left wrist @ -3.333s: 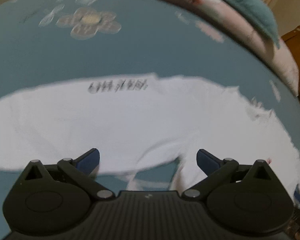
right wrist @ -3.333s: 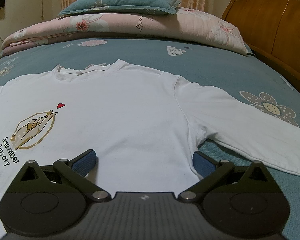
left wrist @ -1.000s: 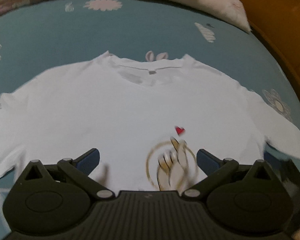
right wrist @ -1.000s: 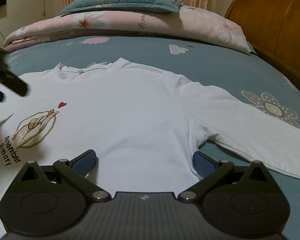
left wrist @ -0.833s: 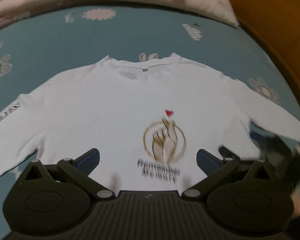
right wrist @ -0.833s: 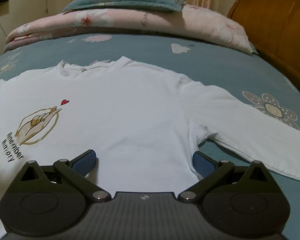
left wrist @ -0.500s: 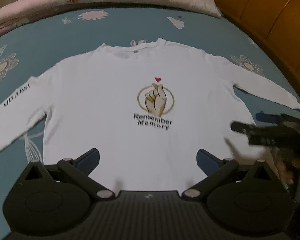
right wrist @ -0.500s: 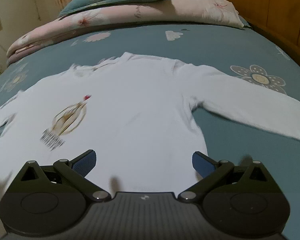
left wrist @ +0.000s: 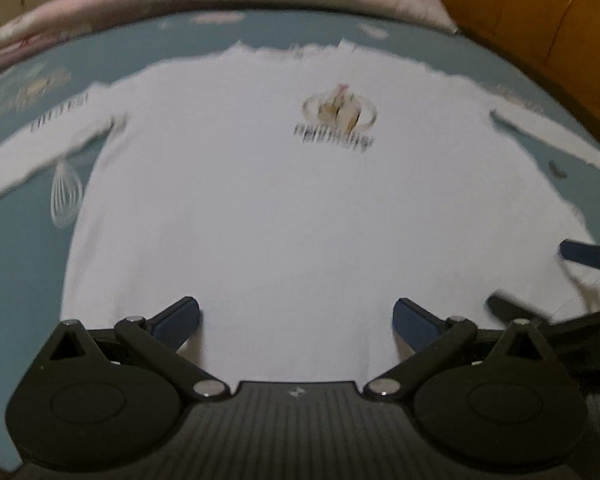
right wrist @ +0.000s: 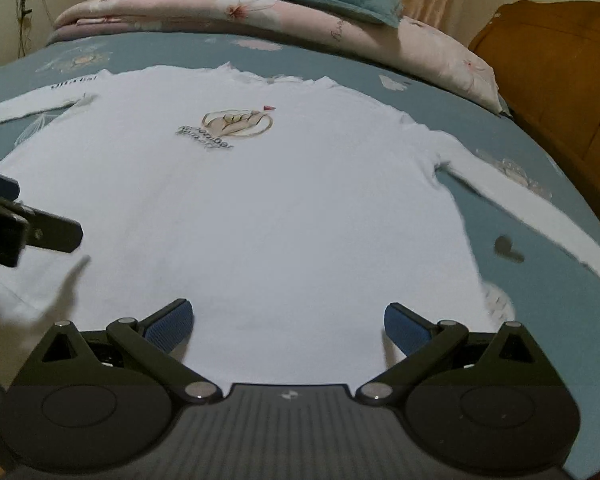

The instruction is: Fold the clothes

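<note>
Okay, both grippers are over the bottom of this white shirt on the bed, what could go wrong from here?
1. The left gripper and right gripper are both open, close together near the hem of the white shirt; they might bump each other.
2. The hem lies flat on the blue bedsheet, so a pinch may catch the sheet too, or only one shirt layer.
3. The sleeves are spread out and could drag or bunch during a fold.

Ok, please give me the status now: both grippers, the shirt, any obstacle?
Left gripper open, right gripper open, both empty, near the hem. White shirt flat on the bed, front up, sleeves spread, unfolded. Nothing on it.
</note>
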The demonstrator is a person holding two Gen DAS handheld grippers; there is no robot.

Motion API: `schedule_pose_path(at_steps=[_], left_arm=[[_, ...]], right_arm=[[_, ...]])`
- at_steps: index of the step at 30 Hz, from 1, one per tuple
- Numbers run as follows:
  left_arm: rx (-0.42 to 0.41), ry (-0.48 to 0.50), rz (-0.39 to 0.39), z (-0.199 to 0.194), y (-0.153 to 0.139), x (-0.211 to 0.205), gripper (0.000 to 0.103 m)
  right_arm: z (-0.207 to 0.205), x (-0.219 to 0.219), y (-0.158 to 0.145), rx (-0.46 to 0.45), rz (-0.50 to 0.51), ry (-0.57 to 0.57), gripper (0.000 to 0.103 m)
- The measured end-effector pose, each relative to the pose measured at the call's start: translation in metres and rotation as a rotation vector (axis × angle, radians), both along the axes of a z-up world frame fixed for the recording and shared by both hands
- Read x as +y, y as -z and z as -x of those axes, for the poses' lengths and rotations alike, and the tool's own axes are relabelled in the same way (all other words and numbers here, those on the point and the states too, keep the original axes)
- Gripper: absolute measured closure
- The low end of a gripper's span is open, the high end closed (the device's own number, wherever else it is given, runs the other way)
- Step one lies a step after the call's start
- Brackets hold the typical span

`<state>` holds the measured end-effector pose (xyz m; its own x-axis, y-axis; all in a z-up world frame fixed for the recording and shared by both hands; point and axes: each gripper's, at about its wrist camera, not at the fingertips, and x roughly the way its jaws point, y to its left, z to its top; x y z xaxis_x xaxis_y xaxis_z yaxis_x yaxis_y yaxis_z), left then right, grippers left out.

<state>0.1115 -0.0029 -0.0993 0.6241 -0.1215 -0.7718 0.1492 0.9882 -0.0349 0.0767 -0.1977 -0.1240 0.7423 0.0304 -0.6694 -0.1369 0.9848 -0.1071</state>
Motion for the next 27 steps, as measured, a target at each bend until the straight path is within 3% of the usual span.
schedule_pose_path(at_steps=[5, 12, 19, 21, 27], left_arm=[[-0.03, -0.021, -0.025, 0.011, 0.01, -0.003, 0.001], [-0.046, -0.02, -0.023, 0.021, 0.012, -0.002, 0.001], [-0.063, 0.003, -0.024, 0.026, 0.014, -0.001, 0.001], [-0.068, -0.004, -0.025, 0.027, 0.015, -0.002, 0.001], [-0.068, -0.019, -0.024, 0.026, 0.015, -0.003, 0.001]], right_arm=[[0.006, -0.019, 0.005, 0.008, -0.107, 0.0, 0.0], [0.014, -0.032, 0.005, 0.019, -0.152, 0.02, 0.0], [0.046, -0.047, 0.002, -0.051, -0.11, 0.052, 0.0], [0.04, -0.046, -0.004, -0.094, -0.072, 0.043, 0.0], [0.009, -0.05, -0.006, -0.099, -0.096, -0.003, 0.0]])
